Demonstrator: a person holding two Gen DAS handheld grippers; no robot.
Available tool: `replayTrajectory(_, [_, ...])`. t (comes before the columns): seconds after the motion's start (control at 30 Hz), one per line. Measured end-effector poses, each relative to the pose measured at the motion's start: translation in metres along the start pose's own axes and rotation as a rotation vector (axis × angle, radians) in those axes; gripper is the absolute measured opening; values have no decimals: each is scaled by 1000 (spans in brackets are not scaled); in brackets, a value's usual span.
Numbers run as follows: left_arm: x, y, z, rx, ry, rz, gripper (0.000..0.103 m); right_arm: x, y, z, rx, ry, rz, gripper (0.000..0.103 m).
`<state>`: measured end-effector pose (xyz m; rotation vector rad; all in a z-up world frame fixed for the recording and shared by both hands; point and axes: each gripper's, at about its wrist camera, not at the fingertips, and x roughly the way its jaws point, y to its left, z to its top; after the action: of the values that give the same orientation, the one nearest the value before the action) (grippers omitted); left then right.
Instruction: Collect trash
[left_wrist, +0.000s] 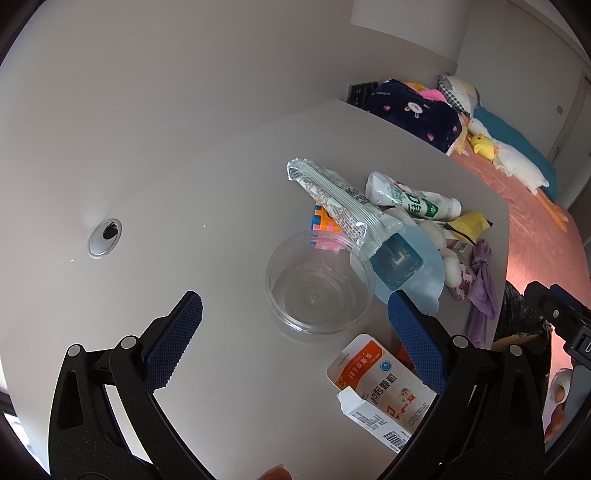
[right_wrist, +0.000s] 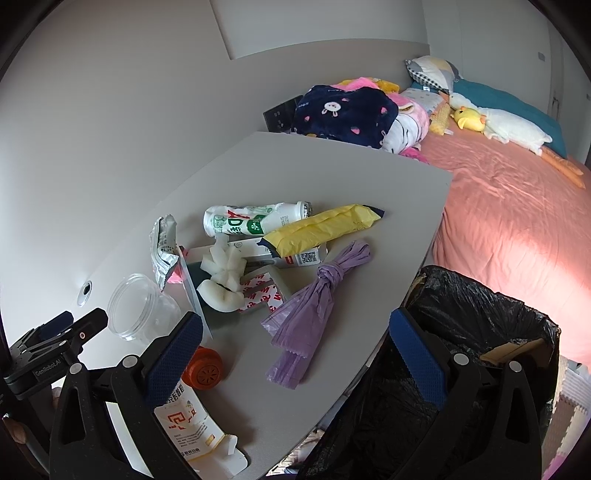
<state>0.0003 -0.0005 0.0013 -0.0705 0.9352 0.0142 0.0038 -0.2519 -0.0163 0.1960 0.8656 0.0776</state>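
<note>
Grey and matte, the table (right_wrist: 332, 177) carries a heap of litter near its far right side: a clear plastic tub (left_wrist: 319, 282) standing open and empty, a long silver-green wrapper (left_wrist: 340, 206) lying tilted over its rim, a white-and-green bottle (right_wrist: 255, 219) on its side, a yellow packet (right_wrist: 321, 229), white foam pieces (right_wrist: 221, 266) and a knotted purple bag (right_wrist: 314, 306). An opened orange-and-white carton (left_wrist: 380, 384) lies nearest the camera. The left gripper (left_wrist: 295, 339) hangs over the tub with its blue-padded jaws spread wide, holding nothing; the right gripper (right_wrist: 295, 354) is likewise wide open above the table edge. Only the right wrist view shows the bin with its black liner (right_wrist: 480, 332) beside the table, and an orange cap (right_wrist: 205, 373) by the carton. Beyond lies a pink-sheeted bed (right_wrist: 517, 206) with plush toys.
</note>
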Motion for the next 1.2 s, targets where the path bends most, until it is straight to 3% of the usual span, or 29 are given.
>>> replayTrajectory(0.3, [3,2,0,-11,20,-29,97,0,-4,-4,-3,-3,3,101])
replayTrajectory(1.2, [3,2,-2,-9,21,-22,97,0,-1,-1,2,6,-2,101])
